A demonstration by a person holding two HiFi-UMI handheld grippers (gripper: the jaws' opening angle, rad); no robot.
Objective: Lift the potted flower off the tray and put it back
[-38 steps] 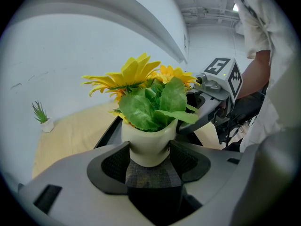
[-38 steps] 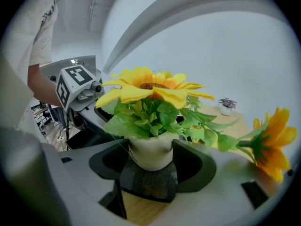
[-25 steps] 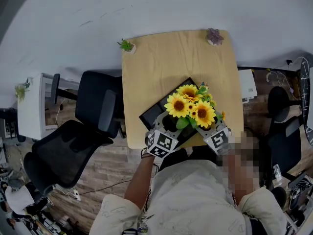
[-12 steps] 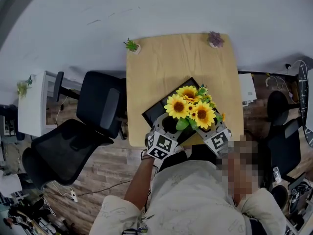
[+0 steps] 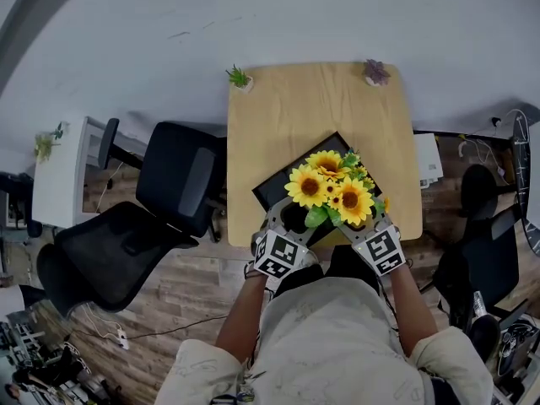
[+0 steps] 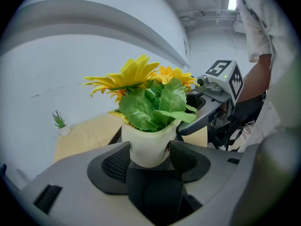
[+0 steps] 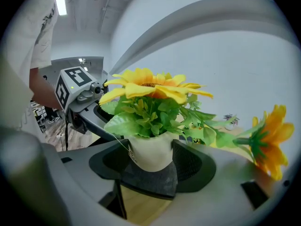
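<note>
The potted flower [image 5: 331, 191] is a bunch of yellow sunflowers with green leaves in a small white pot [image 6: 149, 145]. It hangs over the near end of the black tray [image 5: 277, 186] on the wooden table [image 5: 321, 112]. My left gripper [image 5: 287, 223] is shut on the pot's left side and my right gripper [image 5: 361, 226] on its right side. In the left gripper view the pot sits squeezed between both pads [image 6: 115, 163]. The right gripper view shows the same white pot [image 7: 151, 152] clamped, with bare wood showing beneath it. The blooms hide the fingertips in the head view.
A small green plant [image 5: 240, 78] and a purple one [image 5: 375, 72] stand at the table's far corners. Two black office chairs [image 5: 179, 180] [image 5: 101, 256] stand left of the table, with a white cabinet [image 5: 61, 184] beyond them. A wall lies behind the table.
In the head view the table has slid right while the pot and both grippers kept nearly the same spot, so the pot has shifted slightly left and nearer over the tray. Both grips are unchanged.
</note>
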